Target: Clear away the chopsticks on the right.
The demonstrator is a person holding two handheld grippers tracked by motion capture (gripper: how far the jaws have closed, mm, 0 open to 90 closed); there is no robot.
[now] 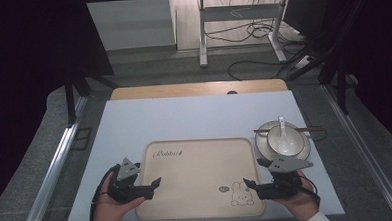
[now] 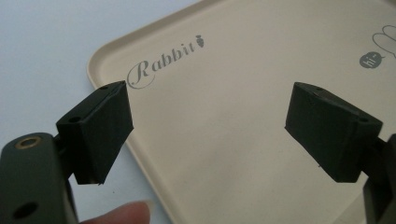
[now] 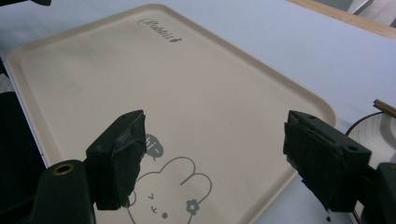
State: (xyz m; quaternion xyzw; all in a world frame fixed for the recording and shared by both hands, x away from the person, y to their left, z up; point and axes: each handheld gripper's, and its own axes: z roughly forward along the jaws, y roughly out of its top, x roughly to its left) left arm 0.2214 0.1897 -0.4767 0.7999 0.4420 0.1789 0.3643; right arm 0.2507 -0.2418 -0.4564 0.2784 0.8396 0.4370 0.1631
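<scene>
From the high view I see the tray (image 1: 197,175) low in the middle of the frame, flat on the white table (image 1: 194,115). My left gripper (image 1: 154,184) sits at the tray's lower left edge and my right gripper (image 1: 249,184) at its lower right edge, both pointing in toward it. At the right of the frame, just beside the tray, a bowl (image 1: 284,139) with a spoon (image 1: 282,129) stands on a plate (image 1: 265,132), and chopsticks (image 1: 315,129) lie across it. In the left gripper view the jaws stand wide apart with nothing between them, one over the tray's (image 2: 243,116) rim near the word "Rabbit" and one over its middle. In the right gripper view the jaws are wide apart too, above the rabbit drawing (image 3: 163,196) on the tray (image 3: 187,84). I think I am just starting, lining up both grippers to grab the tray. Next I must slide each one to a side rim and pinch it. I cannot tell for sure how high the jaws hang above the tray, so I would go down slowly.
</scene>
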